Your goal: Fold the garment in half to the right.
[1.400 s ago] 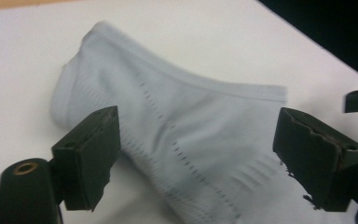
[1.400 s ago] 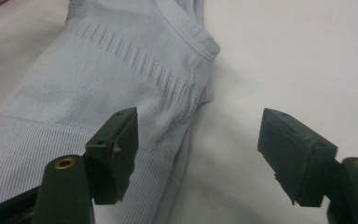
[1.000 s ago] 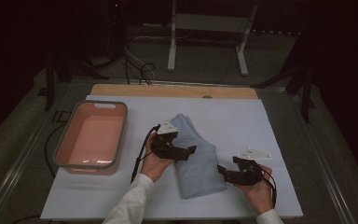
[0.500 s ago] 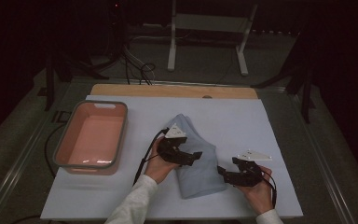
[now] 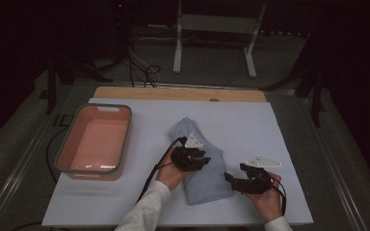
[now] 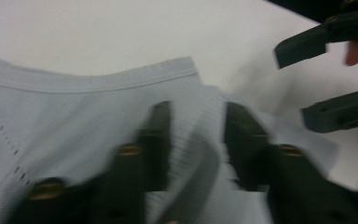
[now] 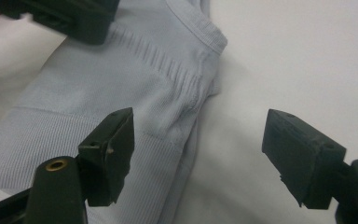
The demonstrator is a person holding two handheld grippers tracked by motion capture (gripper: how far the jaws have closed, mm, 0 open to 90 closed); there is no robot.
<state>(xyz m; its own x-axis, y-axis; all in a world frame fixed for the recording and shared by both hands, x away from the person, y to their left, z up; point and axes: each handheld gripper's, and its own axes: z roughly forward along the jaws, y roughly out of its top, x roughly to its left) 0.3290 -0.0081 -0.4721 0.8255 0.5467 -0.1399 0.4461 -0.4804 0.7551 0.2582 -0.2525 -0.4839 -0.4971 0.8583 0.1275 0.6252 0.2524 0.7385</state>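
A light-blue knitted garment [image 5: 198,131] lies folded on the white table cover [image 5: 260,130]. My left gripper [image 5: 205,160] rests on its middle; its jaws have just been closing, and in the left gripper view [image 6: 196,135] a raised fold of the ribbed fabric [image 6: 74,112] is pinched between them. My right gripper [image 5: 232,174] stands open at the garment's lower right edge. In the right gripper view [image 7: 198,135] one jaw hangs over the ribbed hem [image 7: 135,79] and the other over bare table.
A pink tub with a grey rim [image 5: 124,139] stands on the left of the table. A wooden strip [image 5: 173,93] runs along the far edge. White stand legs [image 5: 178,48] rise behind the table. Bare cover lies right of the garment.
My left gripper slid right and down along the garment and its jaws closed onto a fold of fabric. The right gripper stayed where it was.
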